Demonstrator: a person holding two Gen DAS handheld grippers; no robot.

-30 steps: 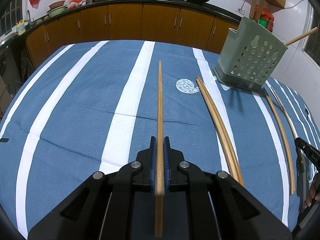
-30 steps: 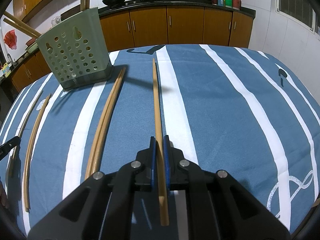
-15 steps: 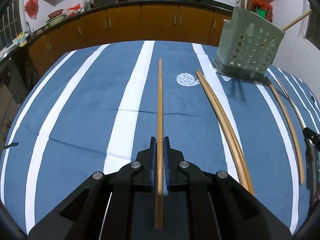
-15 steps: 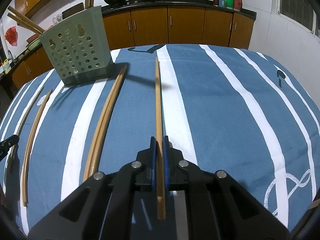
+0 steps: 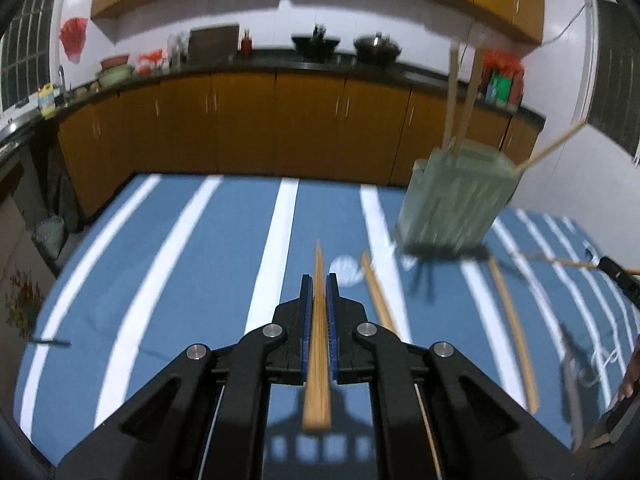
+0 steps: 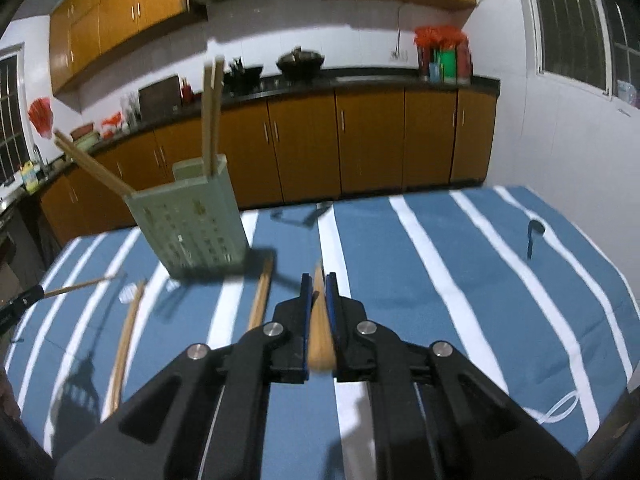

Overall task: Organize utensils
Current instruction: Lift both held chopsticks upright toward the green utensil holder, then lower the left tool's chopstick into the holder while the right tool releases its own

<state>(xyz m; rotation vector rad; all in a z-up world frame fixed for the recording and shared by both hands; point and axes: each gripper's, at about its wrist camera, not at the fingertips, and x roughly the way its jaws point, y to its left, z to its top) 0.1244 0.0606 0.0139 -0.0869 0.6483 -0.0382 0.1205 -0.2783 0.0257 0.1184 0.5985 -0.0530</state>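
Chopstick (image 5: 318, 332) sits clamped in the left gripper (image 5: 319, 280), raised over the striped cloth (image 5: 180, 260), with the green holder (image 5: 452, 204) ahead to the right and loose sticks (image 5: 514, 332) lying on the cloth. Right view: the right gripper (image 6: 319, 280) pinches another stick (image 6: 320, 332), holder (image 6: 196, 224) ahead-left holding upright sticks (image 6: 210, 116).

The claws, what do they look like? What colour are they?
Both look the same. The left claw and the right claw are black and angular, like two bent arms meeting at narrow fingers. The insides of the fingers are lined with blue pads. Round silver bolts sit on the joints, and a thin pale cable runs underneath. No sleeves or writing show.
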